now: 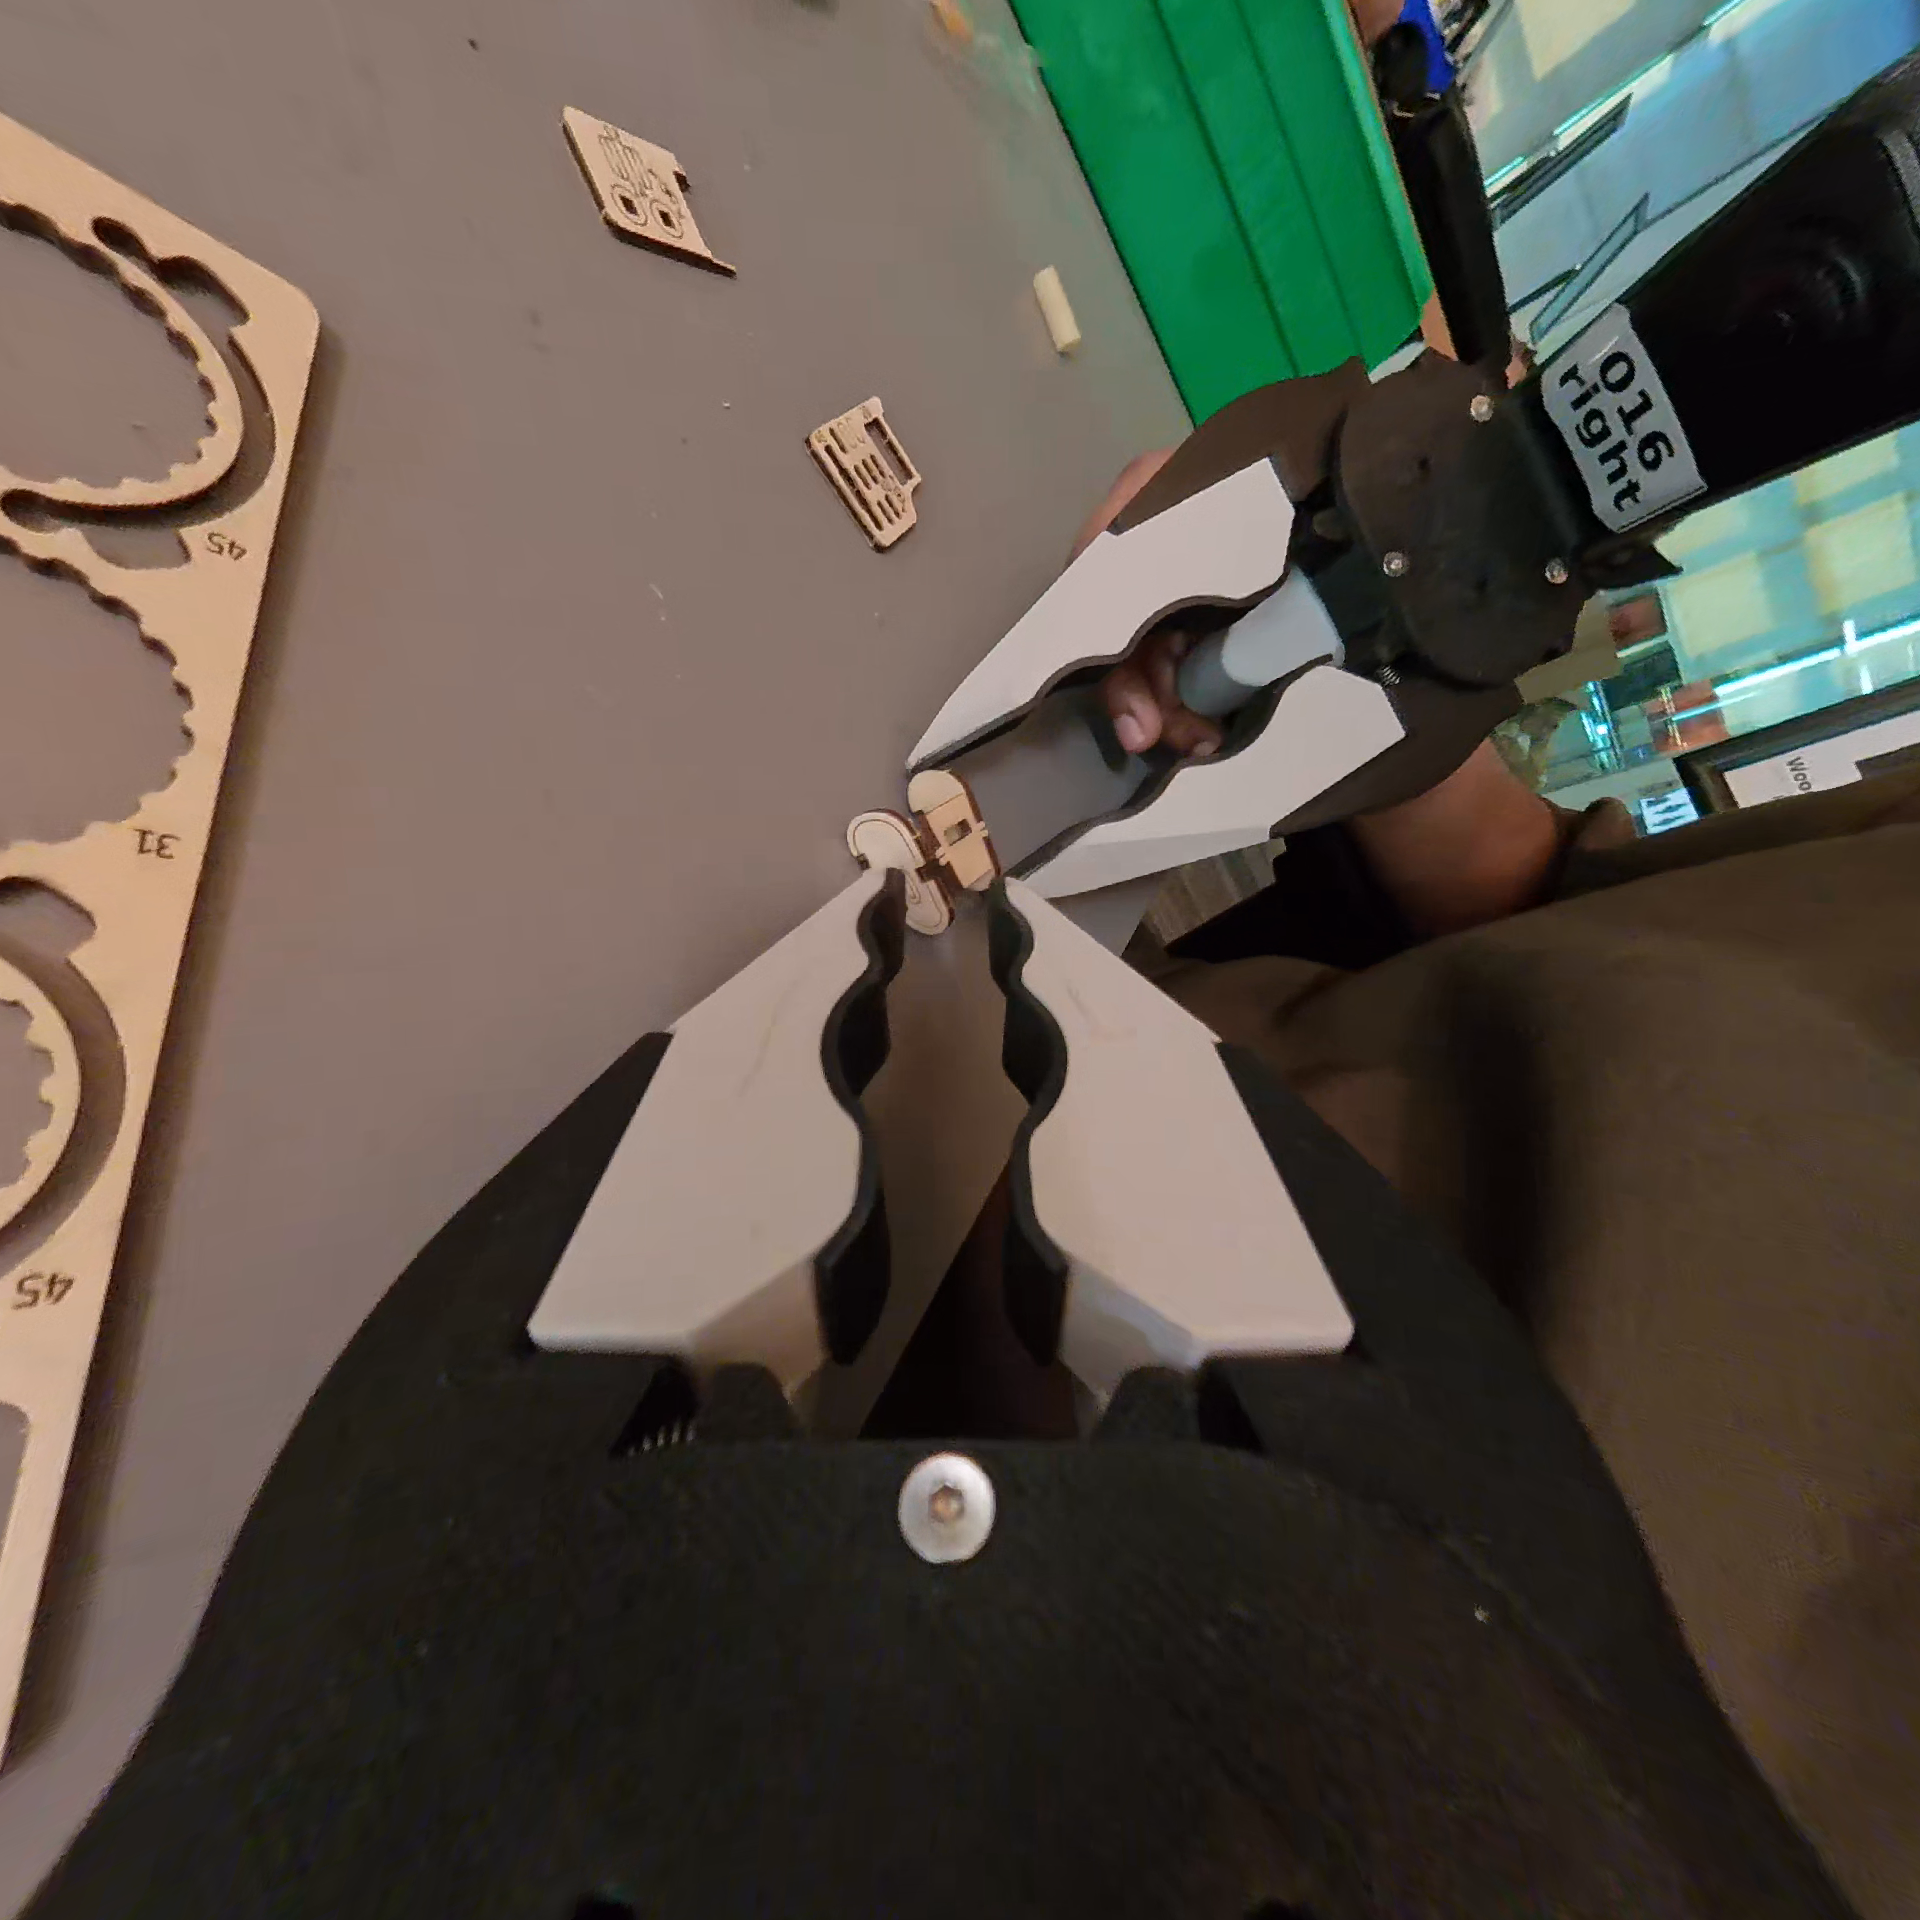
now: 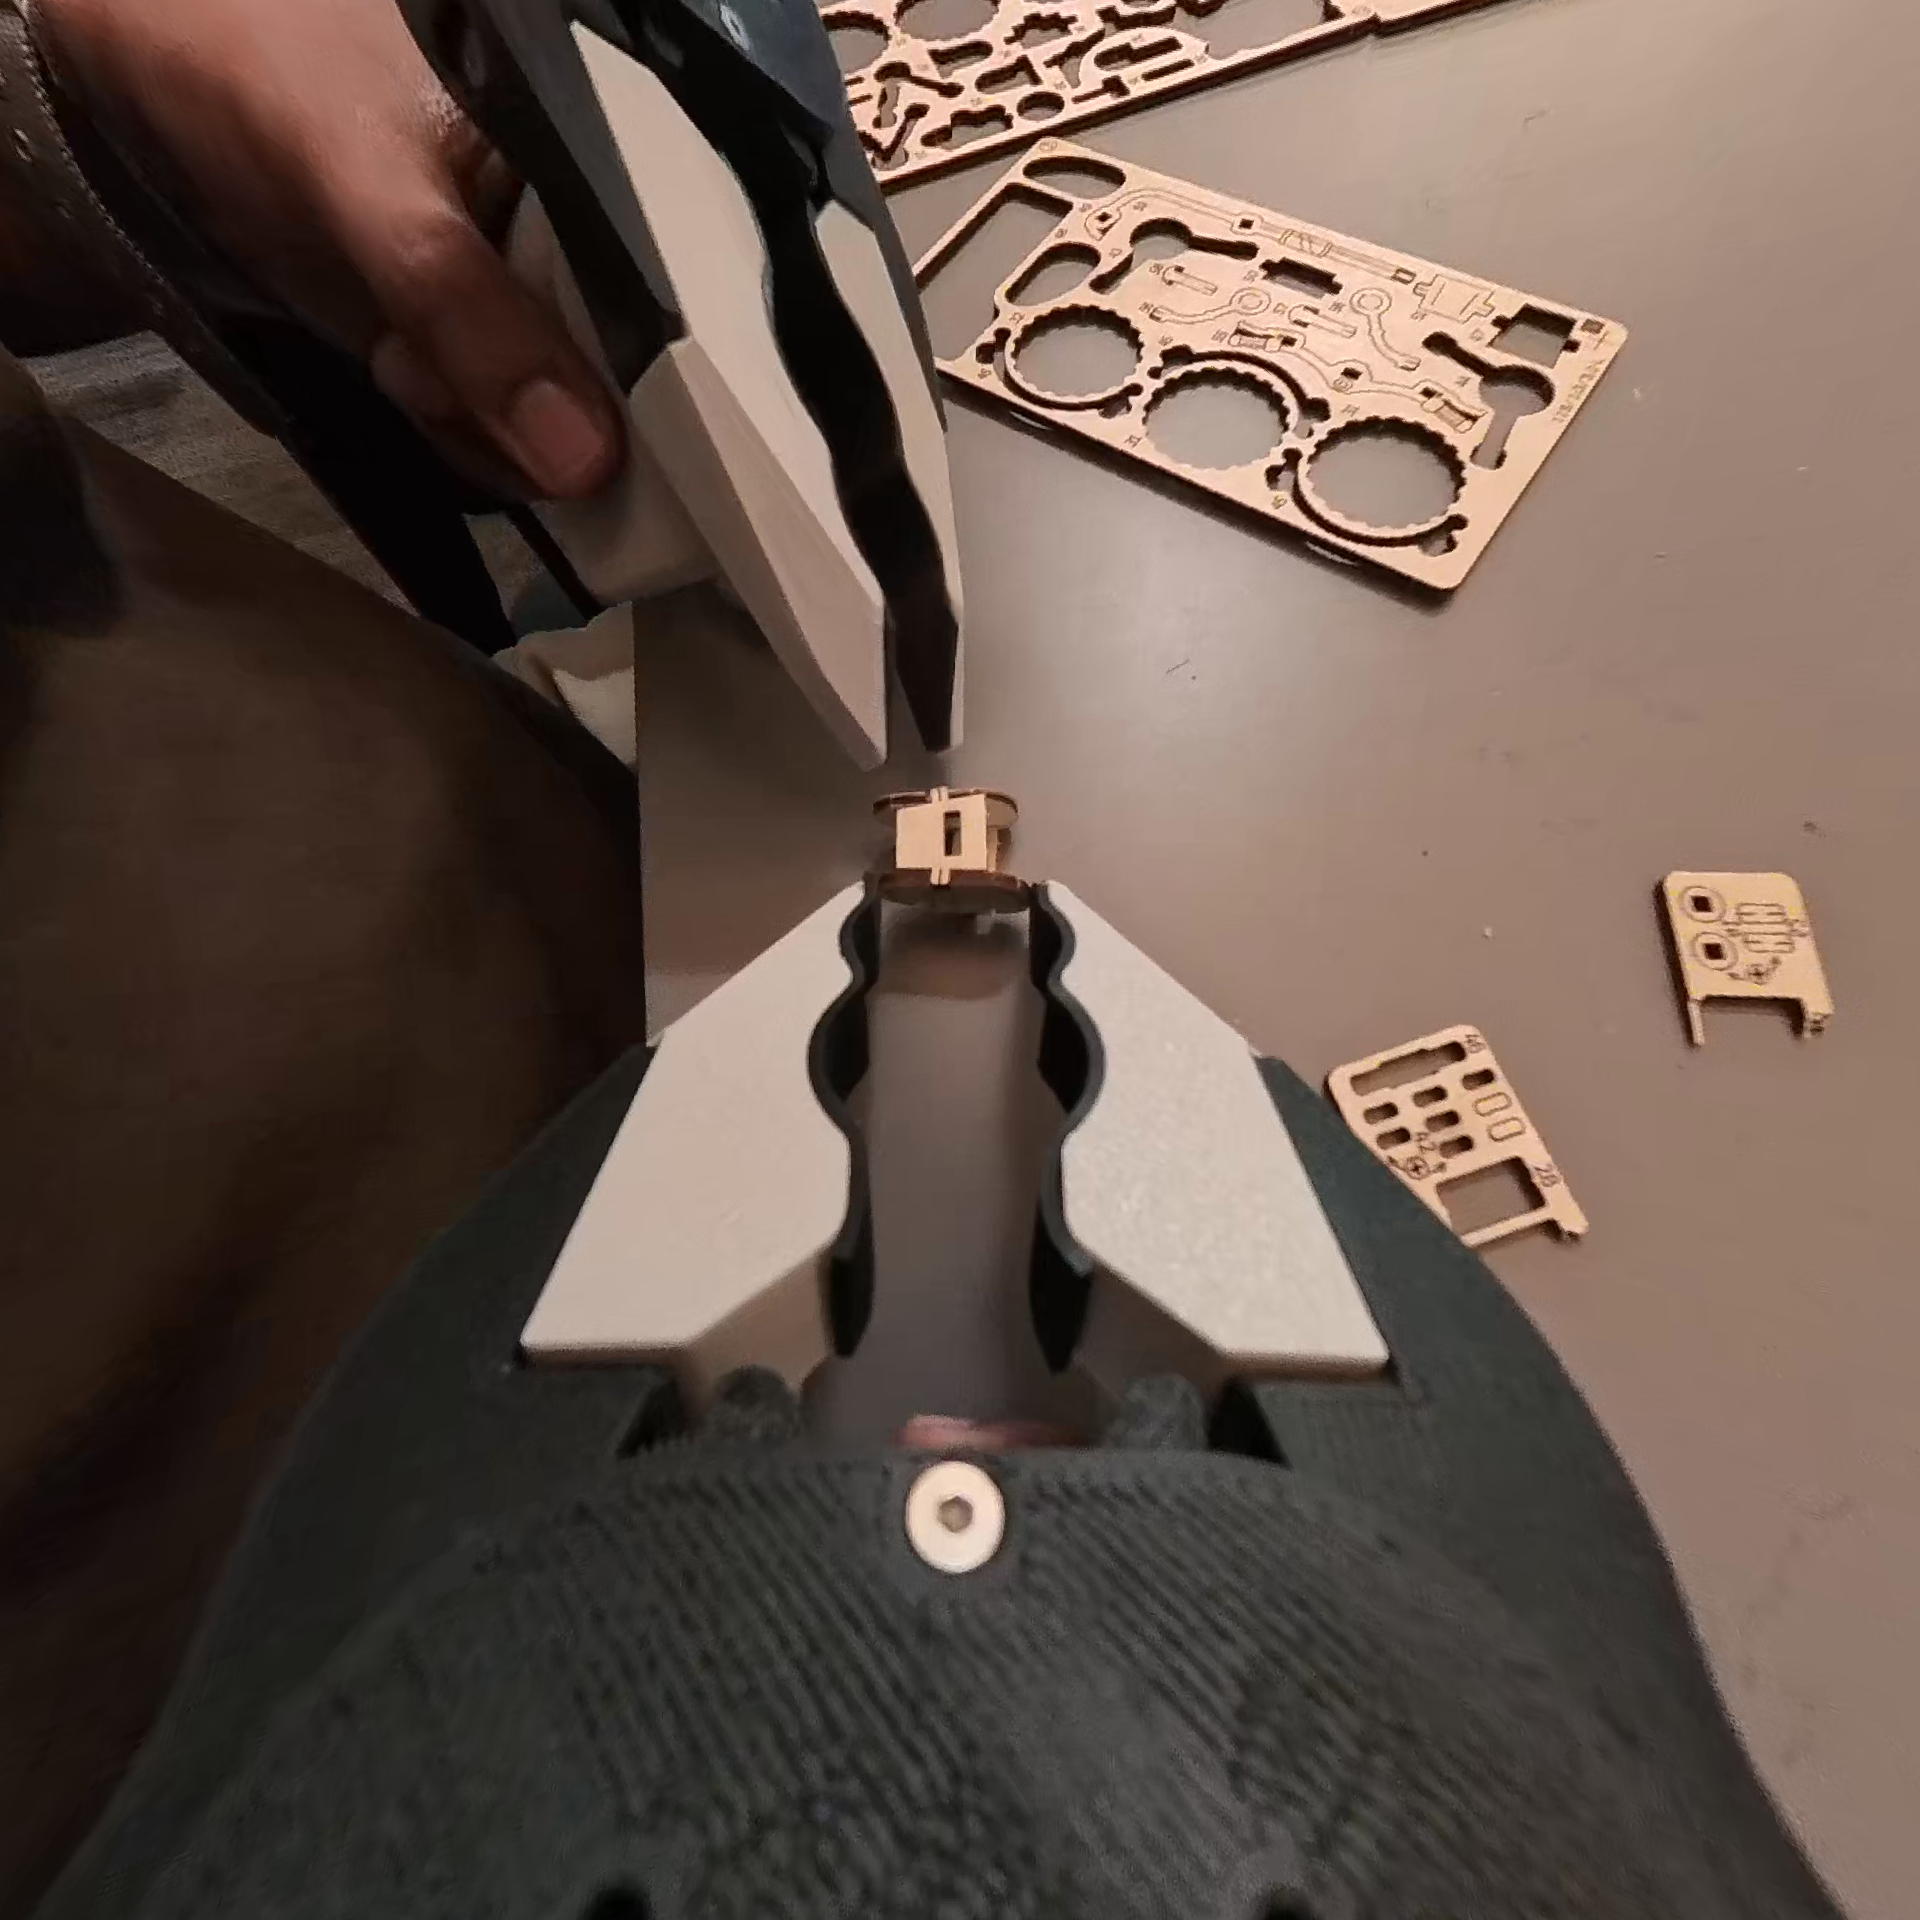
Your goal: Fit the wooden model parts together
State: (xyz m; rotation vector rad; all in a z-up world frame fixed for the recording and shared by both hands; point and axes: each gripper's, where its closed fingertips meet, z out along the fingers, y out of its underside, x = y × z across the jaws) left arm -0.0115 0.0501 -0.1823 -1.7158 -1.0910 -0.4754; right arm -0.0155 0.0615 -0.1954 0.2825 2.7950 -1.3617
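The small pale plywood assembly [image 2: 943, 847] has a matt, light face with darker laser-burnt edges, like the two loose flat wooden panels [image 2: 1452, 1148] and the thin cut-out plywood sheet [image 2: 1247, 353] lying on the smooth, matt grey tabletop [image 2: 1351, 727], which is lightly scuffed. The right gripper [image 2: 951, 902] has matt light-grey plastic fingers [image 2: 727, 1143] lined with wavy black rubbery pads, on a rough, ridged black printed body with a shiny metal screw [image 2: 954, 1524]. The left gripper [image 1: 940, 896] looks the same in make, its black body grainy.
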